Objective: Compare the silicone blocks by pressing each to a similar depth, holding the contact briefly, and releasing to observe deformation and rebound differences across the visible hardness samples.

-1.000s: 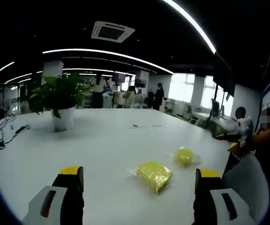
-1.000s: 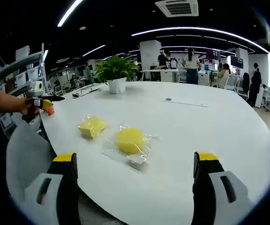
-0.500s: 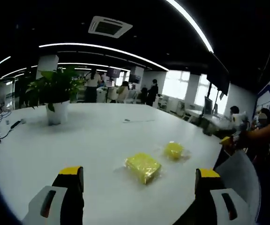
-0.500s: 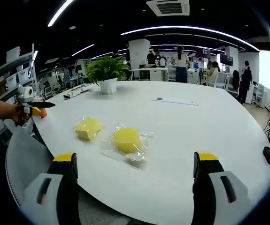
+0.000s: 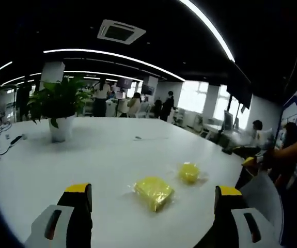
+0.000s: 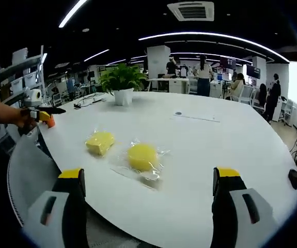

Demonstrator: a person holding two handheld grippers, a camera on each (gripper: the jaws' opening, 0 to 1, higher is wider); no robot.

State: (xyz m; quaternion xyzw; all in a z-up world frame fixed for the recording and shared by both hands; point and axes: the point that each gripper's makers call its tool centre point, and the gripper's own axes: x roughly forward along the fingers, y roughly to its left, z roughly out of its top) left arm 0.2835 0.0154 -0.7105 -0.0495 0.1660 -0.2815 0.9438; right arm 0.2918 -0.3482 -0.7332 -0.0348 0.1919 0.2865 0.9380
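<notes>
— White and very wide, the round table (image 6: 231, 150) is taking up most of the room ahead of both grippers. What is sitting on it?

— Far off to the left, a potted plant (image 6: 123, 85) is standing near some cables (image 5: 1, 144), well away from the work. Near the table's edge, the two samples are lying just beside each other: a square yellow silicone block (image 6: 100, 142) on the left and a round yellow silicone block (image 6: 142, 156) on the right, as the right gripper view shows them. Both appear to be sitting in clear plastic wrap, probably to keep them clean while being pressed.

— Why are they lying so near the edge?

— Likely so the person can be reaching them without stretching; a chair back (image 6: 27, 175) is sitting at the near left.

— And the grippers?

— The left gripper (image 5: 153, 204) is hovering short of the blocks with its jaws spread wide, nothing between them. The right gripper (image 6: 151, 194) is doing the same, jaws wide apart, facing the round block. Neither is touching a sample, so I judge pressing is not yet under way.

— Anyone else about?

— People (image 6: 205, 75) are standing far across the office.
</notes>
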